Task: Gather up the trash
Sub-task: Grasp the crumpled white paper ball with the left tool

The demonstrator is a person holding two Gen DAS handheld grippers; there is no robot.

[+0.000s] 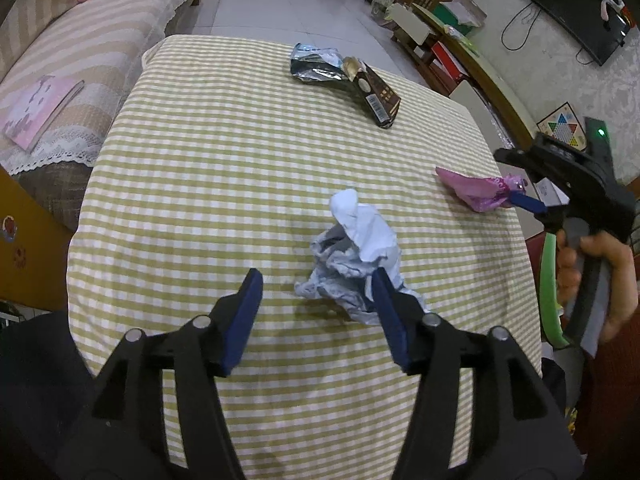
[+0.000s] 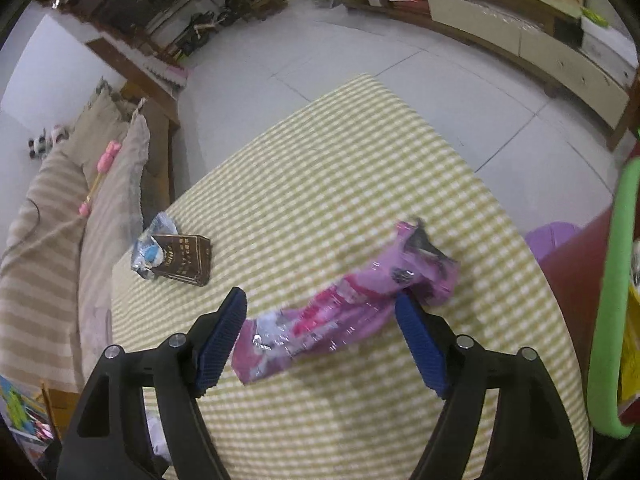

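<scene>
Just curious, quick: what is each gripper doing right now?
Left gripper: open, holding nothing, beside the crumpled paper.
Right gripper: open around the pink wrapper, not gripping it.

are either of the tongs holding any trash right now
No. Left tongs open beside the crumpled paper; right tongs open around the pink wrapper.

Striped sofa [image 1: 80, 40], pale tiled floor [image 1: 280, 0], wall-mounted television [image 1: 576, 20].

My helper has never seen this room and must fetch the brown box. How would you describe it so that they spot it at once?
Look at the table with the green checked cloth. At its far end lies the brown box, flat, touching a crumpled silver wrapper. It is the only rigid, dark, printed carton; the other scraps are soft and crumpled.
</scene>
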